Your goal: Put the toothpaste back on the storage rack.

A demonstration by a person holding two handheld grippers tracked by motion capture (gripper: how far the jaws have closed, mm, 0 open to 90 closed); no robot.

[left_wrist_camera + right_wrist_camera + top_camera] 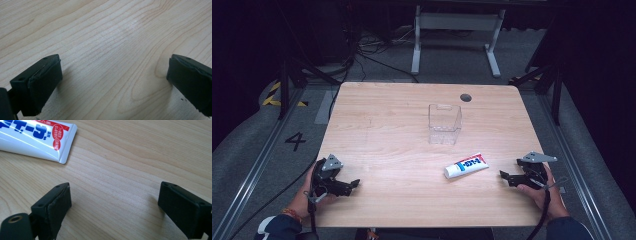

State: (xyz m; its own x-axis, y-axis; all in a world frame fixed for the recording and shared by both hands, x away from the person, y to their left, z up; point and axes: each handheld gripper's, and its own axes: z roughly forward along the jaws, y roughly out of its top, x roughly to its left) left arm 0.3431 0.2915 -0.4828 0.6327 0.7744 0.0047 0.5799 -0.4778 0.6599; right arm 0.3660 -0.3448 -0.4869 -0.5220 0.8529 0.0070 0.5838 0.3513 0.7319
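Spread, empty fingers are noted on the right gripper (pixel 113 202), nearer the tube (pixel 35 138), whose long axis is aimed past them leftward.

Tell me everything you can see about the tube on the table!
The tube is white, with blue lettering and red marks. It looks like soft plastic. It has a white cap at one end and a flat crimped tail at the other. It lies flat and aslant on the wooden table, nearer the person than the clear box and apart from it. Nothing but the table touches it.
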